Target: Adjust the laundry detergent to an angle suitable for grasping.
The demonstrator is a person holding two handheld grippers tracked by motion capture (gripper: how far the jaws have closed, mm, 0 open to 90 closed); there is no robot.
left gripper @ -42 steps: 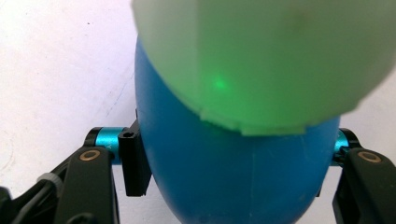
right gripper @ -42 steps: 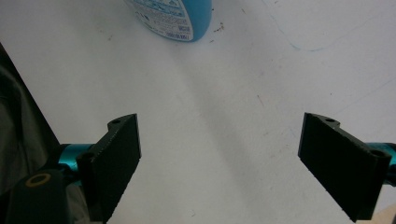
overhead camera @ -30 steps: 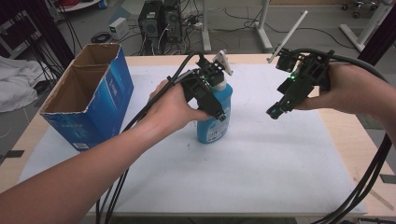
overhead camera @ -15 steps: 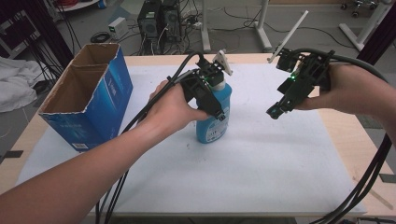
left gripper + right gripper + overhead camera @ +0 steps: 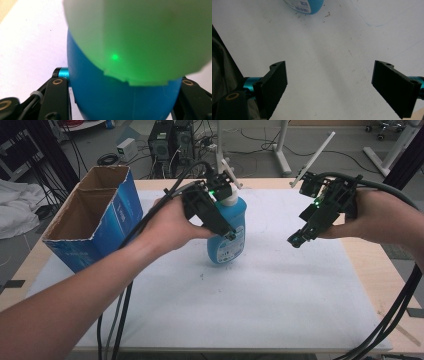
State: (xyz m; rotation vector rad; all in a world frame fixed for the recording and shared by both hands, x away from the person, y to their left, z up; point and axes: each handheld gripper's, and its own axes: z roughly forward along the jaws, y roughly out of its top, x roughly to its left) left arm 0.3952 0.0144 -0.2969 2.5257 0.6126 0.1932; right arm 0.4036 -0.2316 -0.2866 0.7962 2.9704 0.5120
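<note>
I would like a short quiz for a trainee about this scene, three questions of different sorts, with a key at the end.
1. True or false: the left gripper is closed around the blue bottle.
2. Multiple choice: how do the jaws of the right gripper stand? A) wide apart with nothing between them B) shut on the bottle C) shut on the box
3. Fill in: the open cardboard box stands to the ___ of the bottle in the high view.

Key: 1 true; 2 A; 3 left
</note>
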